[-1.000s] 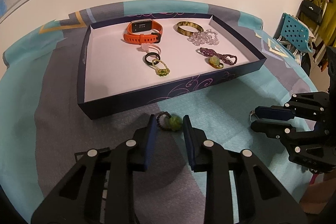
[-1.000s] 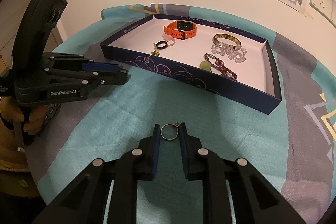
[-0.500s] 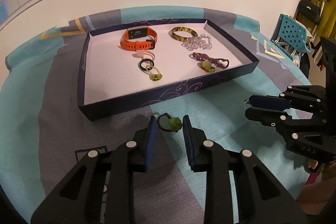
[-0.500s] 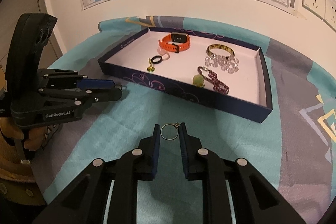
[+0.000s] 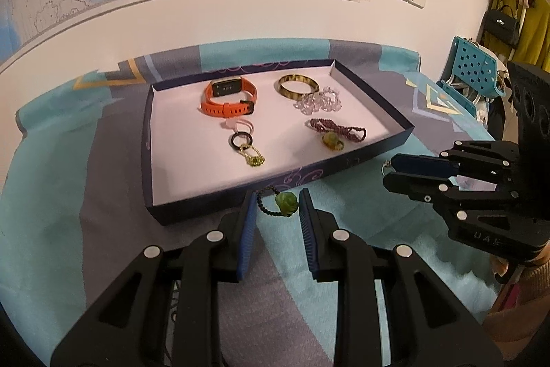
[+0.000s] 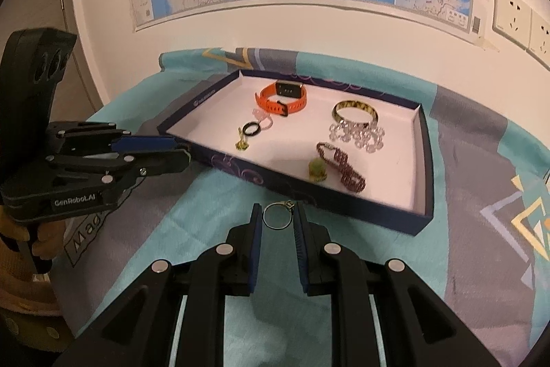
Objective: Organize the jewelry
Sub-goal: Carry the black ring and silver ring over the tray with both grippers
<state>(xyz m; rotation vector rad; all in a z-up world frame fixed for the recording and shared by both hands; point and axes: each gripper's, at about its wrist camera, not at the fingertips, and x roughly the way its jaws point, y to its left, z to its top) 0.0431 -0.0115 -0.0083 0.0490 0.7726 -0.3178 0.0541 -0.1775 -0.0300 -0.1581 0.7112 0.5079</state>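
Observation:
My left gripper [image 5: 277,198] is shut on a black beaded ring with a green bead [image 5: 287,202], held above the cloth just in front of the tray's near wall. My right gripper [image 6: 277,208] is shut on a thin metal ring [image 6: 288,204], also lifted in front of the dark blue tray [image 6: 343,198]. On the tray's [image 5: 275,174] white floor lie an orange watch [image 5: 228,95], a gold bangle [image 5: 297,86], a clear crystal bracelet [image 5: 319,102], a purple bead bracelet [image 5: 338,129], a green pendant [image 5: 331,140], a black ring [image 5: 240,140] and a gold chain [image 5: 254,157].
A teal and grey cloth [image 5: 86,177] covers the table. The right gripper [image 5: 388,172] shows at the right of the left wrist view, and the left gripper [image 6: 187,153] at the left of the right wrist view. A map wall stands behind; a blue chair [image 5: 471,64] is at far right.
Both grippers have risen with their rings still held between the pads. The tray now sits lower and smaller in both views, and more of the wall shows.

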